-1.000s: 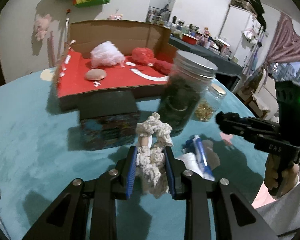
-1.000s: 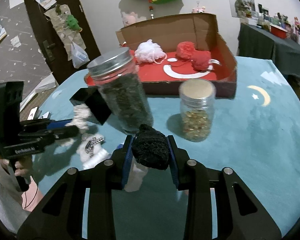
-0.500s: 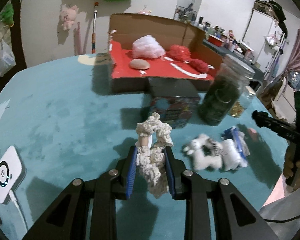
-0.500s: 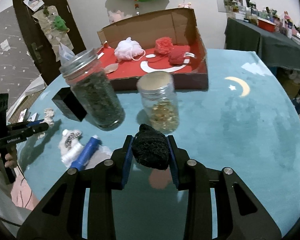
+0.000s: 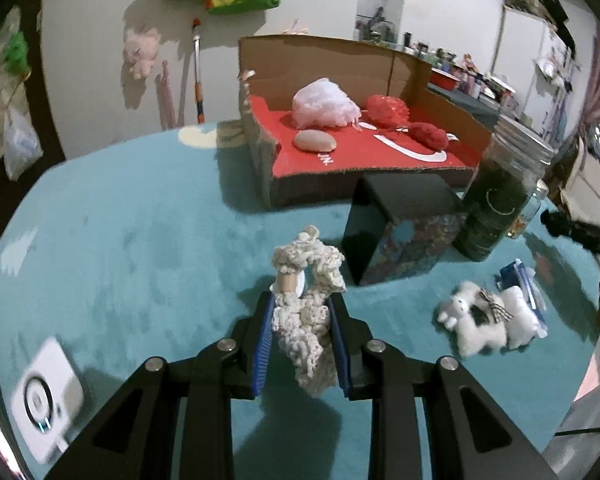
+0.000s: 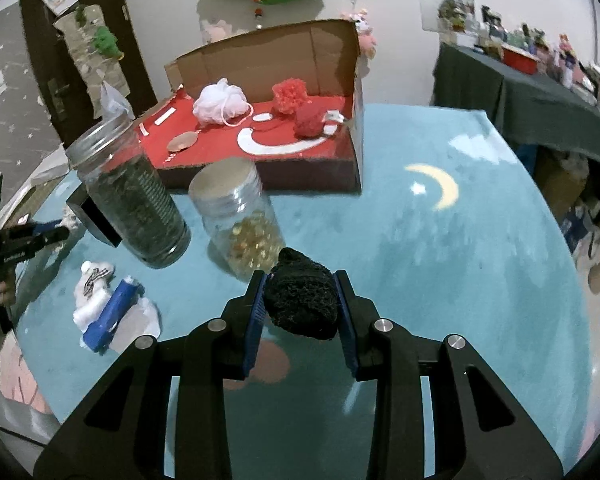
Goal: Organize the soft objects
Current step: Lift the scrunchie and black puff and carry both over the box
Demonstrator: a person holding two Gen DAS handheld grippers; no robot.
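My left gripper [image 5: 300, 300] is shut on a cream crocheted scrunchie [image 5: 306, 312], held above the teal tablecloth. My right gripper [image 6: 300, 280] is shut on a black knitted ball [image 6: 302, 300]. The open cardboard box with a red floor [image 5: 380, 156] [image 6: 284, 148] stands at the back of the table. Inside lie a white mesh pouf [image 5: 326, 104] [image 6: 220, 102], a red pouf [image 5: 388, 108] [image 6: 290, 94], a red yarn ball [image 5: 430, 136] [image 6: 310, 122] and a tan oval pad [image 5: 315, 141]. A small white plush lamb [image 5: 480, 320] [image 6: 94, 284] lies on the cloth.
A tall jar of dark leaves [image 5: 496, 204] [image 6: 134, 200], a small jar of golden beads [image 6: 240, 216] and a black patterned box [image 5: 400, 228] stand before the cardboard box. A blue-and-white packet [image 6: 112, 316] lies by the lamb. A white device [image 5: 46, 396] sits lower left.
Both grippers have swung sideways with their loads still held. The left view now shows more of the table's left side; the right view has shifted right, pushing the jars leftward.
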